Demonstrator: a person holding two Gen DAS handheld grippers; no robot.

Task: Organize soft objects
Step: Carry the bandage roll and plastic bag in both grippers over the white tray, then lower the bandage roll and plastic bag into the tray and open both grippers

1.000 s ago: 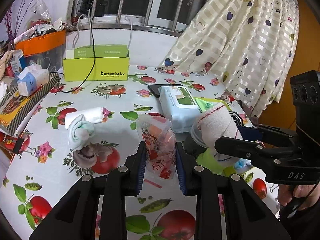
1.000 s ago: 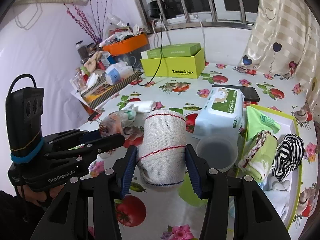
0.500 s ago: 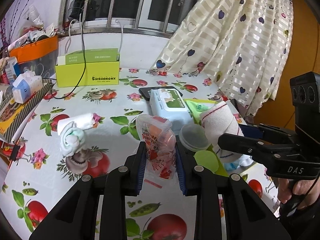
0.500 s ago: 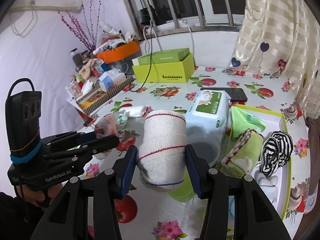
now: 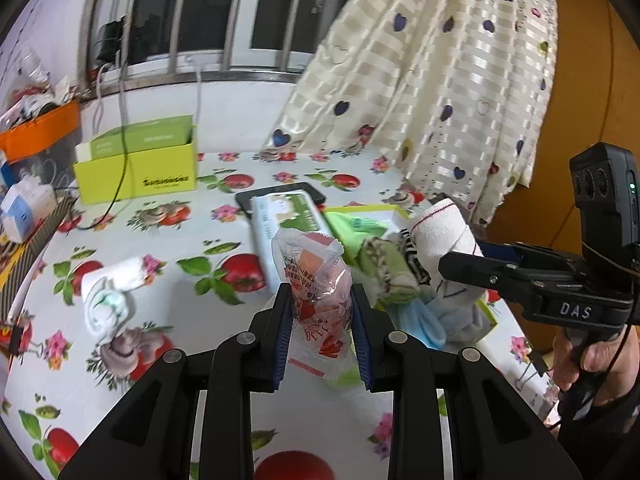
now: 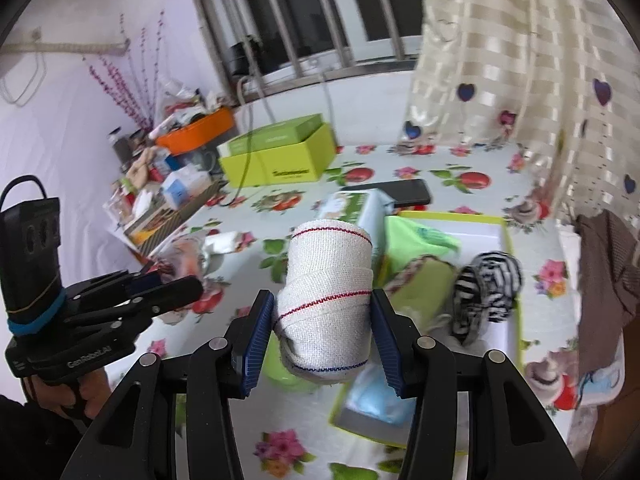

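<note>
A white knitted cloth roll [image 6: 326, 300] with thin red and blue stripes sits between blue-padded black fingers [image 6: 256, 336], above a lime-green tray [image 6: 514, 280] holding a black-and-white striped sock [image 6: 490, 292], on a white fruit-and-flower patterned surface [image 6: 448, 168].

Daylight came through the barred window [image 5: 224, 20] at the back and lit both views evenly, with only soft shadows on the tablecloth [image 5: 168, 248]. Fisheye bending curved the edges and blackened the corners. Motion blur smeared the curtain [image 6: 520, 60] and the tray [image 6: 508, 264].
</note>
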